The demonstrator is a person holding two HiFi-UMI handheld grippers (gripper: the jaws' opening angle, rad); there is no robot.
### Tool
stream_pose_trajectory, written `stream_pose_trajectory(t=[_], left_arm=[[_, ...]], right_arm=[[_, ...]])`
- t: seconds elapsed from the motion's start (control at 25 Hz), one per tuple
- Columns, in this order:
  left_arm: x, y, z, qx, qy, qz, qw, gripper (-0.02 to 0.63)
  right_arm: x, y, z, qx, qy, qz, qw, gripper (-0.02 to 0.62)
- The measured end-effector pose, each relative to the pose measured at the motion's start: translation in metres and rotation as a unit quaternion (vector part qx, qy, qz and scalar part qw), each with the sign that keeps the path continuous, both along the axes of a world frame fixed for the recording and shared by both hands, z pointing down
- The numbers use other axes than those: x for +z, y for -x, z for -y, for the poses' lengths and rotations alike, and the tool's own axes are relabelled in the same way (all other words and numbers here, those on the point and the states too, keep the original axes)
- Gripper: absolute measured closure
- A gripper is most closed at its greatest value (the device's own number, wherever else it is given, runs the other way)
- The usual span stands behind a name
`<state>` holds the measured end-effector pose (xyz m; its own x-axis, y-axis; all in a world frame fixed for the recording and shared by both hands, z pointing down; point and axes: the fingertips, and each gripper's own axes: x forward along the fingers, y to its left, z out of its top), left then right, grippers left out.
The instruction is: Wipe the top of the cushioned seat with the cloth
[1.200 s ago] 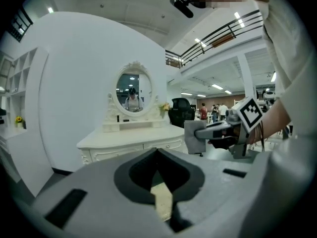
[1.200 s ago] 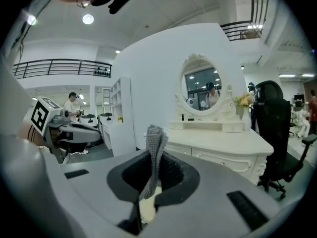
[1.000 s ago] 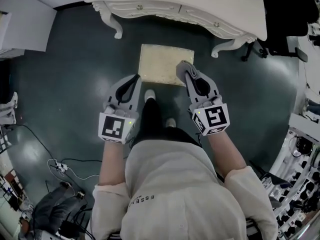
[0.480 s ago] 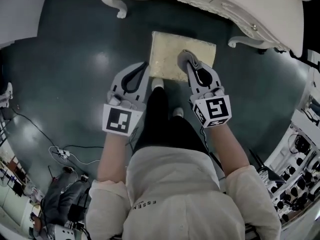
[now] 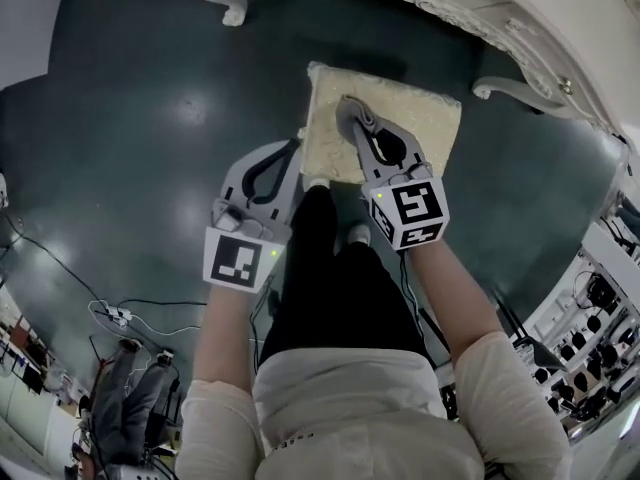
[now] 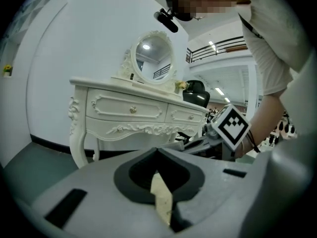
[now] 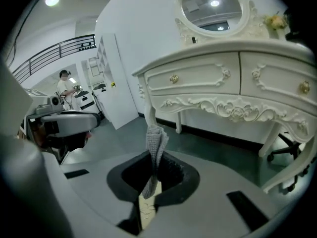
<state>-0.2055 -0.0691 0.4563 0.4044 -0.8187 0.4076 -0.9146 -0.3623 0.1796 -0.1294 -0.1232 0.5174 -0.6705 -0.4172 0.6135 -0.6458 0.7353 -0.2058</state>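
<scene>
The cream cushioned seat (image 5: 415,118) stands on the dark floor in front of the dressing table. My right gripper (image 5: 352,118) reaches over the seat's left half, shut on a grey cloth (image 5: 347,106). In the right gripper view the cloth (image 7: 156,140) sticks up folded from between the closed jaws, and a strip of seat (image 7: 145,208) shows below. My left gripper (image 5: 292,150) is shut with nothing in it, its tips at the seat's front left corner. In the left gripper view the seat (image 6: 161,200) shows through the jaw gap.
A white carved dressing table (image 5: 470,3) stands just behind the seat, one leg (image 5: 228,10) at the left, and carries an oval mirror (image 6: 152,58). The person's shoes (image 5: 318,182) touch the seat's front edge. Cables (image 5: 120,318) lie on the floor at the left. Equipment racks (image 5: 600,368) stand at the right.
My right gripper has carried the cloth from the seat's front right corner leftward and further onto the seat. The left gripper has stayed by the front left corner.
</scene>
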Motion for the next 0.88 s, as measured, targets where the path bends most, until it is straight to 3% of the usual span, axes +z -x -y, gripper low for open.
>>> stream_pose_trajectory(t=[0.28,0.44,0.88], left_arm=[[0.045,0.018,0.015,-0.011,-0.007,0.016,0.9998,0.604],[0.062,0.024,0.02,-0.024,-0.005,0.003,0.9997,0.604],[0.085,0.016,0.023,-0.052,0.016,0.014,0.9984,0.604]], right_arm=[[0.073,0.021,0.015,-0.002,0.038,-0.02,0.999,0.569],[0.102,0.03,0.017,-0.012,0.07,-0.023,0.997,0.569],[0.15,0.028,0.033,-0.028,0.126,-0.04,0.991,0.569]])
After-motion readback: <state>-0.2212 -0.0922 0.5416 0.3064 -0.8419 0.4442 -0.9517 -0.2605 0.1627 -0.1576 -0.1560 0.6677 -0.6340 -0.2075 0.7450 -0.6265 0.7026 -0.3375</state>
